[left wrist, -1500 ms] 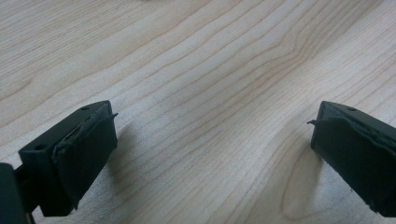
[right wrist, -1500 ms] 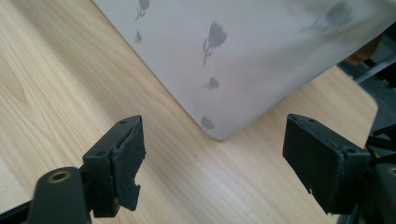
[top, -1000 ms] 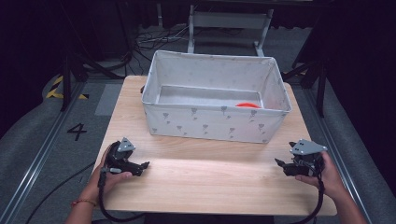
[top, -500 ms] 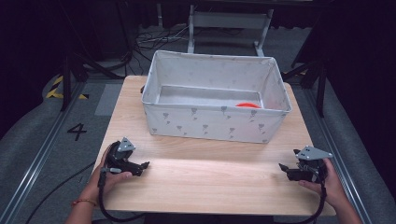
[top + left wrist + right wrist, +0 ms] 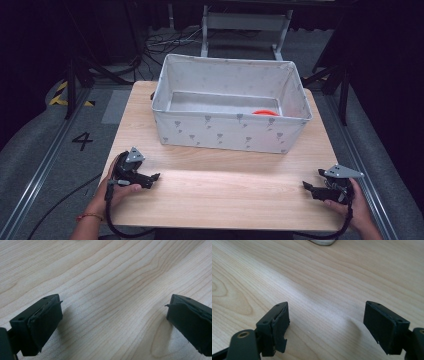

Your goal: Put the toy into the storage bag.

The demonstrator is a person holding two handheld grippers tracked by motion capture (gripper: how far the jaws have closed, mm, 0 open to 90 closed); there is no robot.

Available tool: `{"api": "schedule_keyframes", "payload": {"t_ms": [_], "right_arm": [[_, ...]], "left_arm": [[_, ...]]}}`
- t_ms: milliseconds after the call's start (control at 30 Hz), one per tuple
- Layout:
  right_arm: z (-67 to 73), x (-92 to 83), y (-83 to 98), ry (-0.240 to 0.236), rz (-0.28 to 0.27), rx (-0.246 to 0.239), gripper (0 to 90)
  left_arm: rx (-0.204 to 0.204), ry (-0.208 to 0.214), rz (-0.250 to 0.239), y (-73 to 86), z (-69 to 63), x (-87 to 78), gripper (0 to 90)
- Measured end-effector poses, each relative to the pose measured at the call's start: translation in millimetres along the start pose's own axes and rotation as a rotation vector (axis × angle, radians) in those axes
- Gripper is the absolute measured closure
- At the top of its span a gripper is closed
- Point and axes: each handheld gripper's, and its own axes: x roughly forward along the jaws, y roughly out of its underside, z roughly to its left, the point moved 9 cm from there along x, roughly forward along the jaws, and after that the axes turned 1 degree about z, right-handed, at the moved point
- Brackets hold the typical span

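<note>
Both tools rest open and empty on the table (image 5: 225,195): left tool (image 5: 156,176), right tool (image 5: 305,185). The fabric bin (image 5: 227,131) stands mid-table, well apart; soft-walled, probably light. Grip its top rim. Inside lies an orange thing (image 5: 265,113), unclear

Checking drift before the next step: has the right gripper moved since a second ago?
Yes. In the high view the right gripper has moved toward the near edge of the table, farther from the fabric bin. Its jaws are open, holding nothing.
</note>
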Motion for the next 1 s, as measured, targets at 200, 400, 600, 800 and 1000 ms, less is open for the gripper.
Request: {"api": "schedule_keyframes", "payload": {"t_ms": [200,400,600,800,1000], "right_arm": [[-5.3,1.5,5.5,-0.032,-0.011,0.09,15.8],[-5.6,1.6,5.7,-0.03,-0.009,0.091,15.3],[-5.2,2.2,5.4,-0.018,-0.006,0.104,15.0],[-5.2,2.2,5.3,-0.018,-0.006,0.104,15.0],[-5.2,2.2,5.4,-0.018,-0.006,0.104,15.0]], "left_arm": [[-0.002,-0.002,-0.001,0.0,-0.1,0.2,0.6],[-0.003,-0.004,-0.001,0.1,-0.1,0.1,0.5],[-0.004,-0.005,0.0,0.2,0.0,0.0,0.5],[-0.009,0.0,0.0,0.0,-0.4,0.4,0.3],[0.001,-0.012,-0.004,-0.9,1.6,0.5,0.2]]}}
